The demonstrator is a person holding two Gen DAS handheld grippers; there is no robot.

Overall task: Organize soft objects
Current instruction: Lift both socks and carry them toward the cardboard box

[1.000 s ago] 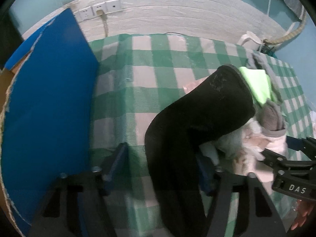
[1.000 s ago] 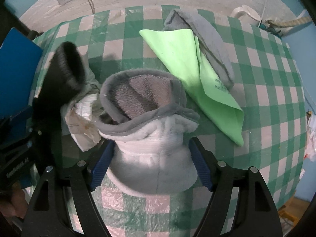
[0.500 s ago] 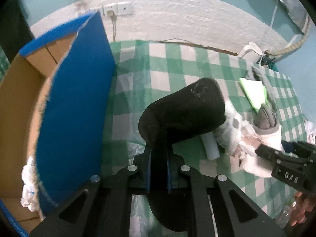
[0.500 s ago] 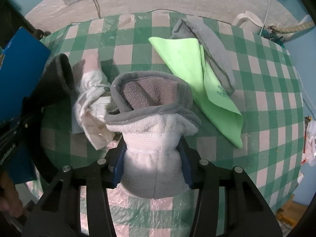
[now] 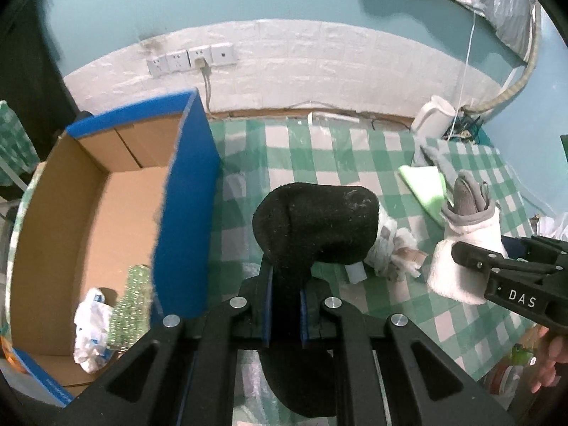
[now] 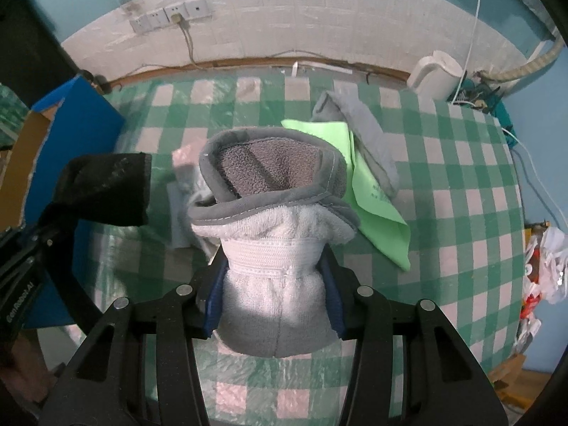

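Two close wrist views steeply down, sharing the checked table (image 5: pixel 319 149), perhaps overlapping centrally.

Open cardboard box (image 5: pixel 88 213) left, blue flap (image 5: pixel 188 195) upright between, bare tablecloth (image 5: pixel 284 156) behind.

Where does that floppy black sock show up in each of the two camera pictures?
Left wrist view: black sock at centre, pinched in the left gripper.
Right wrist view: same sock at left edge, held up beside the grey-and-white fleece bootie.
Shared landmark: white wall sockets at the back.
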